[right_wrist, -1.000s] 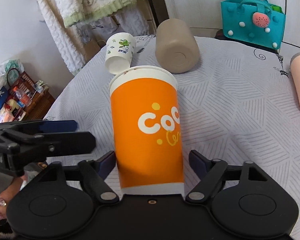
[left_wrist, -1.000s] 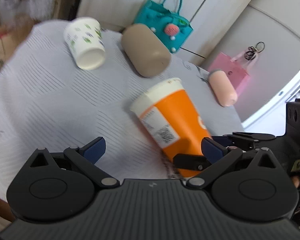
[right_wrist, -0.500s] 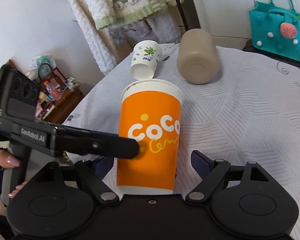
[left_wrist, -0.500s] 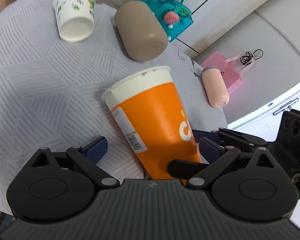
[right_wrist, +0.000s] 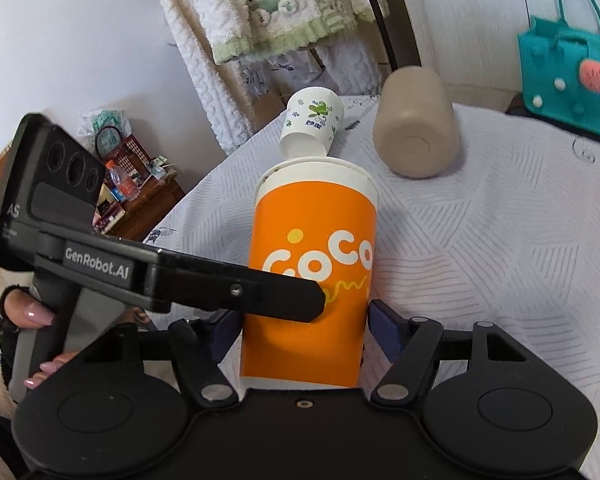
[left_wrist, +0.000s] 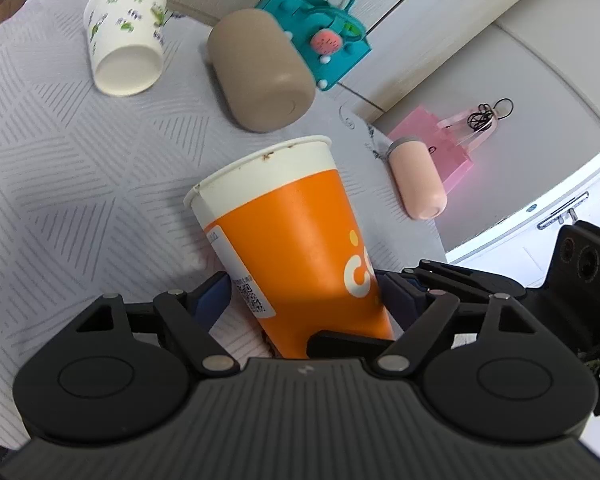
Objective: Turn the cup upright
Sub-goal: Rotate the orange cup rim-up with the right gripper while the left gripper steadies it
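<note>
While both grippers, left (left_wrist: 304,300) and right (right_wrist: 302,322), pinch the cup (right_wrist: 312,264), its axis tilts rim-away.

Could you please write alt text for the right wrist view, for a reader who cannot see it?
An orange cup stands between the right gripper fingers, and the left gripper reaches in from the left onto its side. Behind, a white cup and a beige cup lie on the table.

orange cup (right_wrist: 312,280), white rim band, white-yellow lettering | small cup (left_wrist: 126,46) white, green prints | mug (left_wrist: 260,76) plain taupe | bag (left_wrist: 324,36) teal, pink patch | desk (left_wrist: 80,168) cloth pale grey, hatched stripes
</note>
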Demonstrator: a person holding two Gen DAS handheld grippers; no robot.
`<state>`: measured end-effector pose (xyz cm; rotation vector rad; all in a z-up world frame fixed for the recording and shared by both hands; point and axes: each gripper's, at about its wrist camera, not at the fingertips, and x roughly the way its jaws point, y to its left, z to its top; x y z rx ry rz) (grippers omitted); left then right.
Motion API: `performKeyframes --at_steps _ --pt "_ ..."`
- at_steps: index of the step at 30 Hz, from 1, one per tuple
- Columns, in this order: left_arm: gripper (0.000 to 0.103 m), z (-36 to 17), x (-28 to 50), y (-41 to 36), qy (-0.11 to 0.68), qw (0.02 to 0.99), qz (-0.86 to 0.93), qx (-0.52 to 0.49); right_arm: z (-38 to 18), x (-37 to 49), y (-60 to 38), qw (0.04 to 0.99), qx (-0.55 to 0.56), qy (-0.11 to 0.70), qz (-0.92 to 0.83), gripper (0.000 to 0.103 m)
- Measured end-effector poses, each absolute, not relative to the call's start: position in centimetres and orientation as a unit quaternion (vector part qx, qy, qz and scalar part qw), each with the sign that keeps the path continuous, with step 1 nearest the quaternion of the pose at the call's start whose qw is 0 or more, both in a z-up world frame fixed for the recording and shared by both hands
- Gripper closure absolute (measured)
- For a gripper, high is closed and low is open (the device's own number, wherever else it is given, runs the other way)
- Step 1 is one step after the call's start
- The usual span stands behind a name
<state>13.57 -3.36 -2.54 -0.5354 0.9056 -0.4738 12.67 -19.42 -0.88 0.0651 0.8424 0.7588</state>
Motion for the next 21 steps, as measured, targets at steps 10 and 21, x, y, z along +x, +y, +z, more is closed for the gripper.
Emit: performKeyframes --at_steps 10,21 --pt "0.022 0.2 12.7 -4.2 0.36 0.885 -0.256 -0.146 0.2 11.3 -18.9 0.88 -0.017 0.328 0.342 0.029" --pt "0.029 2.1 11.8 -4.8 0.233 0.933 -0.268 -0.056 -0.7 9.1 -17.5 0.944 -0.034 0.181 0.272 0.029"
